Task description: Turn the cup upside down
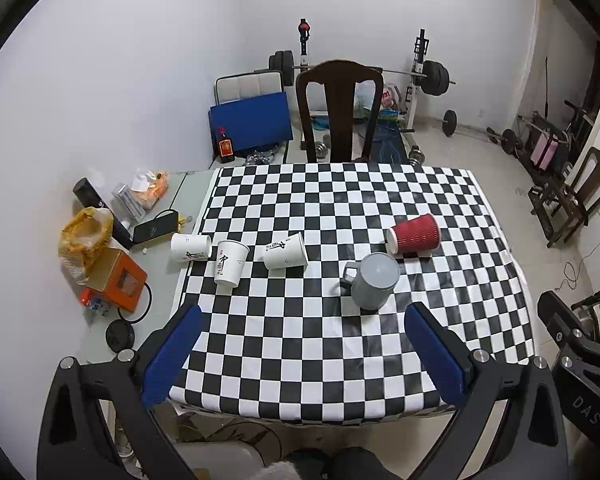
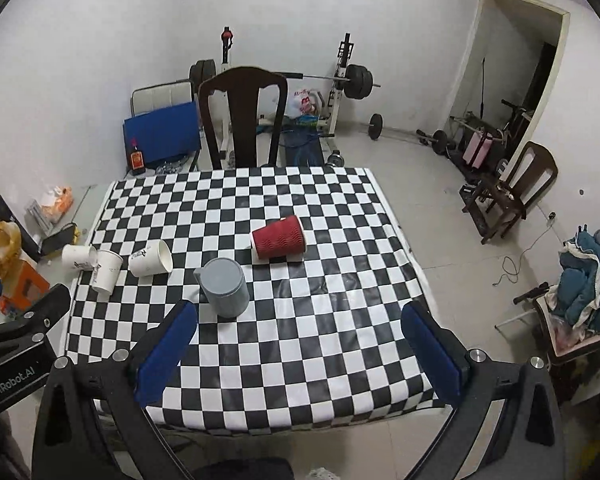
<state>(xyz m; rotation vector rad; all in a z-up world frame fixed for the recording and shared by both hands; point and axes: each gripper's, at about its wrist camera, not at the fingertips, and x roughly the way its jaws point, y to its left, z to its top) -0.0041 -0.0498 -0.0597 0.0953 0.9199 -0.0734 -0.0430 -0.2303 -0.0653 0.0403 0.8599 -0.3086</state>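
Observation:
A grey mug (image 1: 374, 286) (image 2: 224, 288) stands upside down, base up, on the checkered tablecloth (image 1: 340, 352), handle to its left. A red ribbed paper cup (image 1: 414, 235) (image 2: 278, 239) lies on its side behind it. Three white paper cups sit at the left: one lying on its side (image 1: 285, 256) (image 2: 150, 259), one standing upright (image 1: 230, 261) (image 2: 107, 271), one on its side off the cloth (image 1: 190, 247) (image 2: 78, 257). My left gripper (image 1: 304, 316) and right gripper (image 2: 300, 312) are both open and empty, held above the table's near edge.
A dark wooden chair (image 1: 338, 112) stands behind the table. Clutter on the bare table strip at left: orange box (image 1: 118, 280), yellow bag (image 1: 86, 234), black devices. A soy sauce bottle (image 1: 225, 146), weights and a barbell rack are behind. The right gripper's body shows at far right (image 1: 580, 356).

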